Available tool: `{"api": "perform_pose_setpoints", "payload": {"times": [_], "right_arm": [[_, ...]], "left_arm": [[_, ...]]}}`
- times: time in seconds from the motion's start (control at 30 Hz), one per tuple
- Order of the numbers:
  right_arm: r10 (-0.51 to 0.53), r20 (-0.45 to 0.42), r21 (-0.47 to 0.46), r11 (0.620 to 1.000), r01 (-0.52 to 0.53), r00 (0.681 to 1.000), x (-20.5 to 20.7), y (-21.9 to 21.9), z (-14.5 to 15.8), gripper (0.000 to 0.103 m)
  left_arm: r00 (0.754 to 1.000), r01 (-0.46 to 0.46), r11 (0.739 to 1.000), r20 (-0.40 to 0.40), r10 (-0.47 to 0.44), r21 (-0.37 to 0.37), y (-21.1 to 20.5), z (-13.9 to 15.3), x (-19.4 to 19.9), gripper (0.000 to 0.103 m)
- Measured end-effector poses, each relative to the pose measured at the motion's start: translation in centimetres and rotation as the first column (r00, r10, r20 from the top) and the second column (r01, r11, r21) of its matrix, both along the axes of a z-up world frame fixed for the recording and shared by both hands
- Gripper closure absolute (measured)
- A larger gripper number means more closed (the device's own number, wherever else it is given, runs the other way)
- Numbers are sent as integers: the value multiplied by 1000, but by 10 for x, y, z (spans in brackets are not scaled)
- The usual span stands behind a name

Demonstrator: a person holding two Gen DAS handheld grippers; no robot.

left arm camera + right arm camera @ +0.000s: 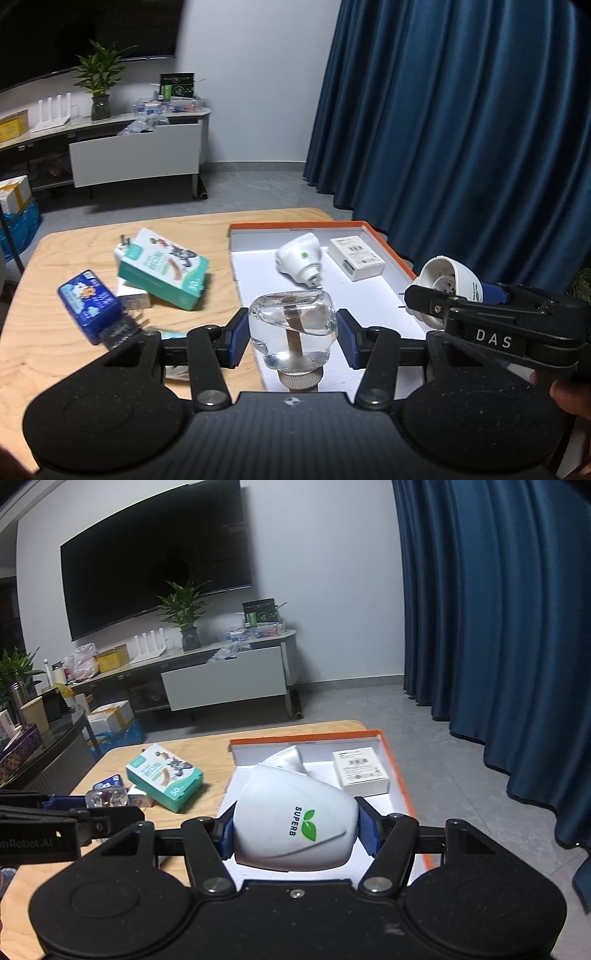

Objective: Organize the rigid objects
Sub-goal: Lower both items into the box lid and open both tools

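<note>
Your left gripper [293, 332] pinches a clear glass refill bottle with a brown wick [293, 326], threaded cap toward the camera, at lower centre of the left view. Your right gripper [295, 825] clamps a white plastic plug-in vaporizer marked SUPERB [295, 829] between its blue pads.

Both loads hang over the near end of the shallow white tray with an orange rim [384, 243]. Inside it, a second white vaporizer [300, 260] lies tilted at centre and a small white carton [356, 258] rests near the far right wall; bare floor shows between them and the near rim.

Left of the tray, on the light wooden table [55, 362], a teal printed box [164, 275] leans across other items, beside a blue tin [88, 304].

A dark blue curtain [461, 129] fills the right.
</note>
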State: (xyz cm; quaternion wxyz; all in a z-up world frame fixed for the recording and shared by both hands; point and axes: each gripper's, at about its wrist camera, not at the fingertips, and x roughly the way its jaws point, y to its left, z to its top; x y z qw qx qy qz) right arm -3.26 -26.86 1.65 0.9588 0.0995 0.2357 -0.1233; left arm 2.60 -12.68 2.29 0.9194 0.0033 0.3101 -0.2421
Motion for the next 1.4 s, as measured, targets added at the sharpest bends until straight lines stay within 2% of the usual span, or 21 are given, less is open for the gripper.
{"api": "perform_pose_setpoints", "payload": {"times": [0.23, 0.47, 1.4], "right_arm": [[-29, -10, 0, 1000, 29, 1000, 1, -18, -4, 29], [-9, -19, -25, 1000, 9, 1000, 15, -30, -10, 29], [-13, -65, -36, 999, 11, 998, 56, -56, -22, 29]], "left_arm": [[999, 33, 999, -17, -33, 6, -18, -7, 8, 53], [999, 32, 999, -36, -32, -3, -29, -12, 20, 53], [998, 48, 998, -52, -45, 43, -70, -26, 40, 53]]}}
